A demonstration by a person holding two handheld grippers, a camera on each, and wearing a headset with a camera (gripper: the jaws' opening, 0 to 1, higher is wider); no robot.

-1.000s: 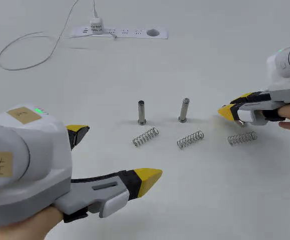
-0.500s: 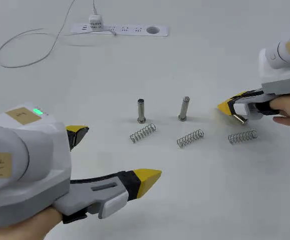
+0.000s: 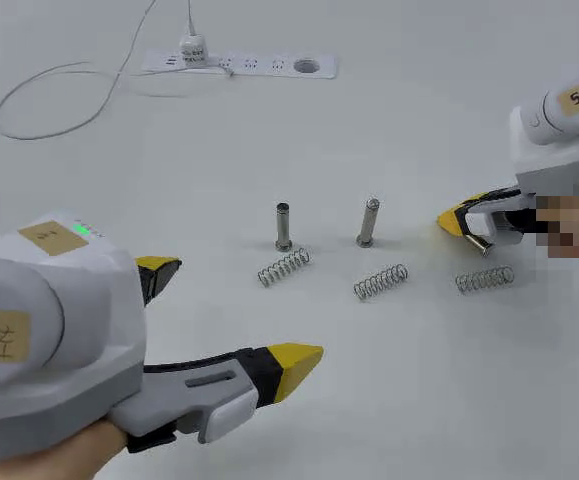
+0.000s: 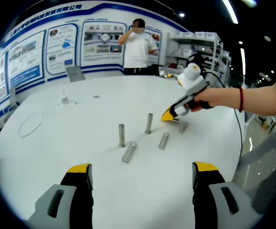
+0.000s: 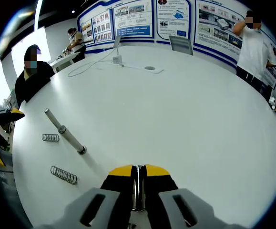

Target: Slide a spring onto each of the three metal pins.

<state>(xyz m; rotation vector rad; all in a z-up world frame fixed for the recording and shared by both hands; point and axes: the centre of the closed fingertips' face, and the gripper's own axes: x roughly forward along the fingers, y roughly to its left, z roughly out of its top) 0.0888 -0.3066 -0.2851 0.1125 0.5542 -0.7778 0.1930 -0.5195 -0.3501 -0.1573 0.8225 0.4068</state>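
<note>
Bright, even overhead light washes the white table [image 3: 419, 130] in the head view, which is sharp. The pins [image 3: 283, 226] and springs [image 3: 284, 267] cast only faint, soft shadows. Ceiling strips [image 4: 230, 10] glare in the left gripper view. Both gripper views bow hard at the edges, curving the posters [image 4: 97, 43]. In the right gripper view the left edge burns out to white and the held pin [image 5: 138, 191] glints.
</note>
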